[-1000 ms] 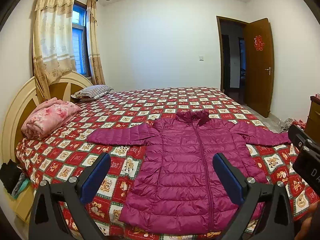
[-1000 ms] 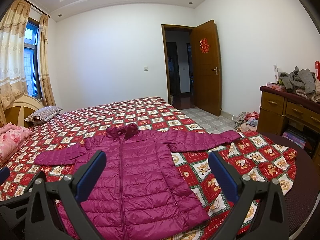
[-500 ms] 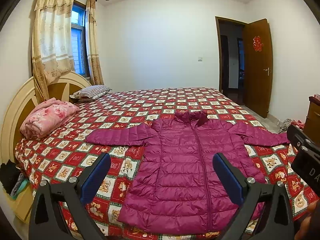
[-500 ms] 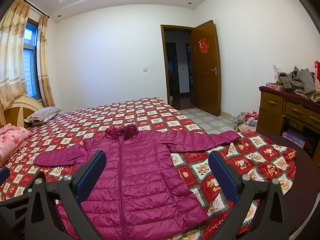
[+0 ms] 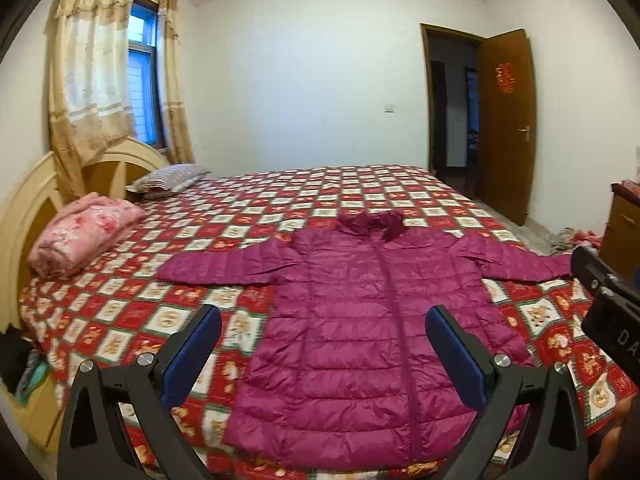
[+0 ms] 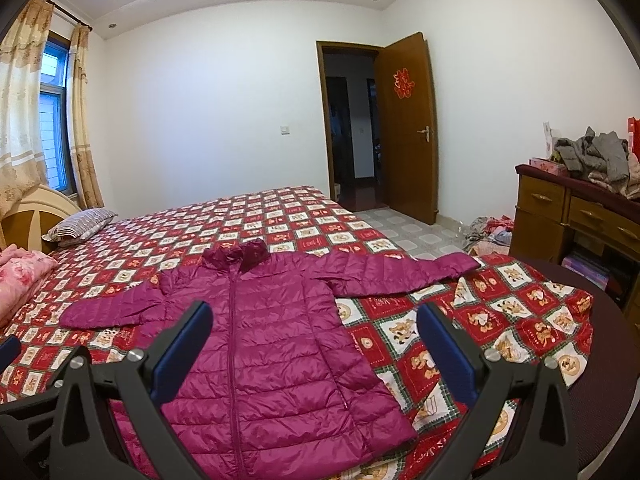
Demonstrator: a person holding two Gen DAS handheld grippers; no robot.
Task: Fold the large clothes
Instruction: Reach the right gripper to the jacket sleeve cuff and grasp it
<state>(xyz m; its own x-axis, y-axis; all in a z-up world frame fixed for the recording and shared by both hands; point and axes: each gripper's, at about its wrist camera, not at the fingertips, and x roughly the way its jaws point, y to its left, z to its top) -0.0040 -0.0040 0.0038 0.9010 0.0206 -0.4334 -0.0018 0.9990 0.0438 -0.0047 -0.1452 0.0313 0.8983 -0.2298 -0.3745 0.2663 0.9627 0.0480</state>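
A magenta quilted puffer jacket (image 5: 360, 320) lies flat and zipped on the bed, front up, collar away from me, both sleeves spread sideways. It also shows in the right wrist view (image 6: 264, 344). My left gripper (image 5: 324, 344) is open and empty, held above the jacket's hem and lower body. My right gripper (image 6: 314, 340) is open and empty, above the jacket's lower right side. Part of the right gripper shows at the right edge of the left wrist view (image 5: 612, 304).
The bed has a red patterned quilt (image 5: 132, 304) and a wooden headboard (image 5: 24, 216) on the left. A folded pink blanket (image 5: 80, 232) and striped pillow (image 5: 172, 176) lie near it. A wooden dresser (image 6: 576, 220) with clothes stands right. The door (image 6: 408, 128) is open.
Both grippers have drifted slightly; the views shift a little upward and back. The jacket has not moved. Both grippers stay open.
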